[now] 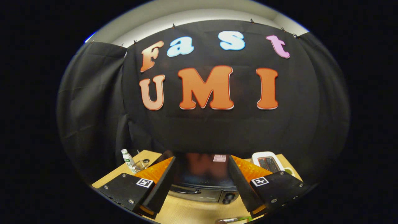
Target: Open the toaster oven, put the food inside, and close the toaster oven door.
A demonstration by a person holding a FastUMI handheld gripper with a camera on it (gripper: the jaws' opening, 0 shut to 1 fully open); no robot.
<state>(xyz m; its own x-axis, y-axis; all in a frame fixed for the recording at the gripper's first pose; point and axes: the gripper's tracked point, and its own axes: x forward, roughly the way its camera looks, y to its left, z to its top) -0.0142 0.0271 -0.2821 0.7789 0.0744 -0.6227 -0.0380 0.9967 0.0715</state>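
The toaster oven [202, 183] sits on the wooden table [186, 213], seen from above between and just beyond my fingers. Its dark glossy top reflects the wall and its silver front with a handle [186, 190] and a knob [228, 197] faces me, door closed. My gripper [202, 177] hovers above it, open wide, with nothing between the fingers [161, 183]. At the table's near edge, below the oven, lies a small item with a green part [233, 219]; I cannot tell what it is.
A white slot toaster [267, 161] stands on the table beyond the right finger, with a small green-rimmed thing [289, 170] beside it. Beyond the left finger stand a white bottle [128, 160] and a clear glass item [142, 163].
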